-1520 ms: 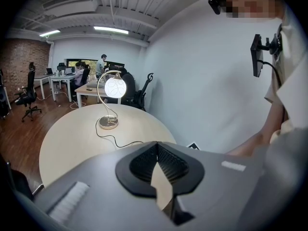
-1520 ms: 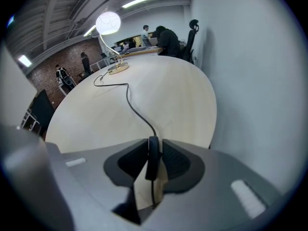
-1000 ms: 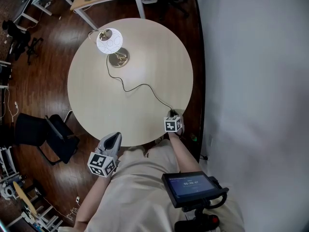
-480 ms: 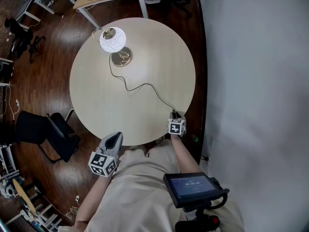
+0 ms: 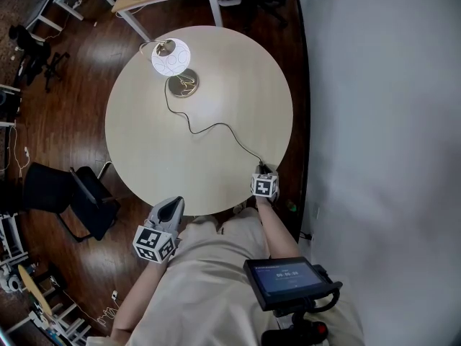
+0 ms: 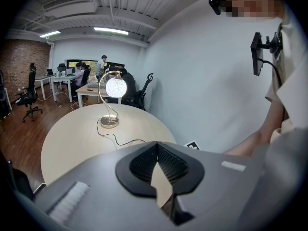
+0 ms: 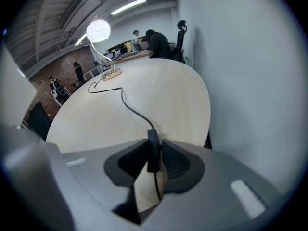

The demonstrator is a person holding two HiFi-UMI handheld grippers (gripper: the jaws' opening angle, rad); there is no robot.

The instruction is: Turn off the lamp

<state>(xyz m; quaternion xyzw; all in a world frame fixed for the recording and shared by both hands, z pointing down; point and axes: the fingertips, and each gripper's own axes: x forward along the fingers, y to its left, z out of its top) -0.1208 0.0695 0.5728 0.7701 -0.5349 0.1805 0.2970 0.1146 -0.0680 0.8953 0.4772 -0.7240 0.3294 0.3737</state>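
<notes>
Right gripper view | switch (image 7: 153,150) long axis along cord (image 7: 127,105), toward lamp (image 7: 98,31)

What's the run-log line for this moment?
lamp: lit | right gripper: jaws closing on cord switch | left gripper: shut, empty

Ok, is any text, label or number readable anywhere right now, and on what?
Nothing reads cleanly.
Chest-mounted screen: a row of digits, too small to read.
Marker cubes: black-and-white square patterns only, no words.
Lamp, table: no print visible.
</notes>
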